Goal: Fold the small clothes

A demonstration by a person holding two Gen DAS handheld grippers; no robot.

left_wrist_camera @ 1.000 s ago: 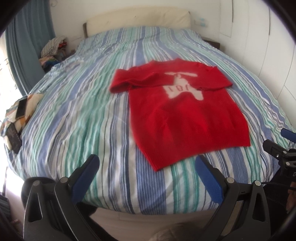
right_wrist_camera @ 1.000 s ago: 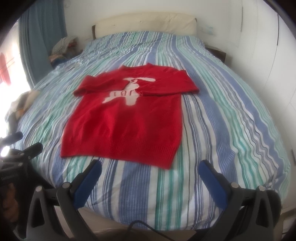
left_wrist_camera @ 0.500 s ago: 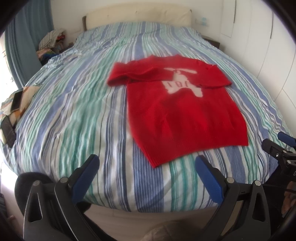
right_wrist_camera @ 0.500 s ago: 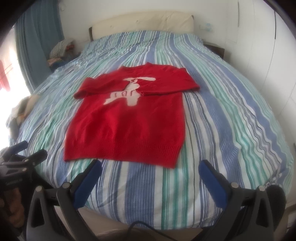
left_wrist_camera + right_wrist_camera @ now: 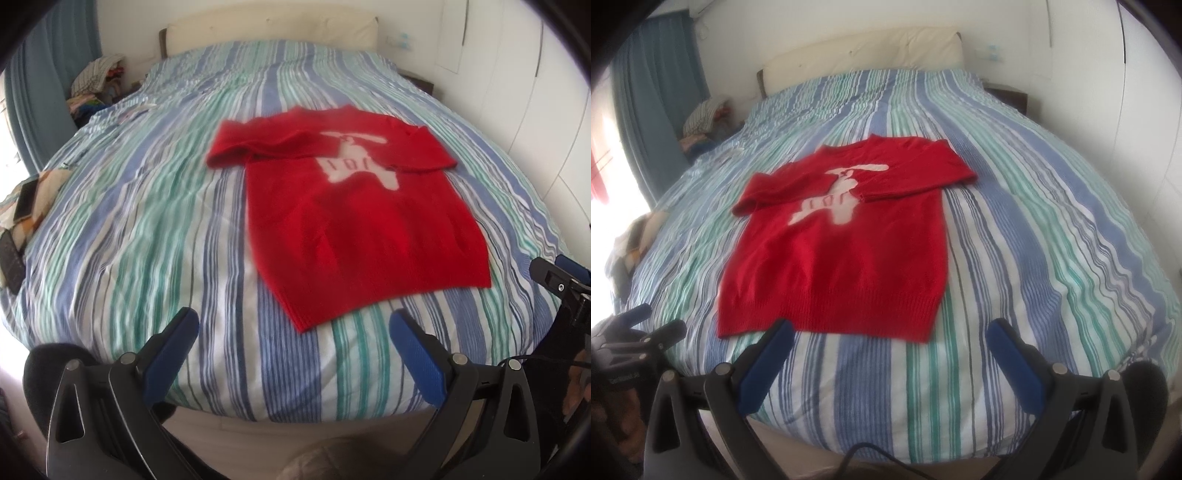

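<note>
Both sleeves are already folded across the red sweater [image 5: 834,254]; its hem remains unfolded. Left gripper [image 5: 295,332] and right gripper [image 5: 890,341] are held spread, empty, near that hem.

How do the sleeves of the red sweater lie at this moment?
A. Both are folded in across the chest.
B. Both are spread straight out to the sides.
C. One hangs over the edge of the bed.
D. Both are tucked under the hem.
A: on the red sweater, both sleeves lie folded inward across the chest, over part of the white animal figure, and the hem lies flat on the striped bedspread.
</note>
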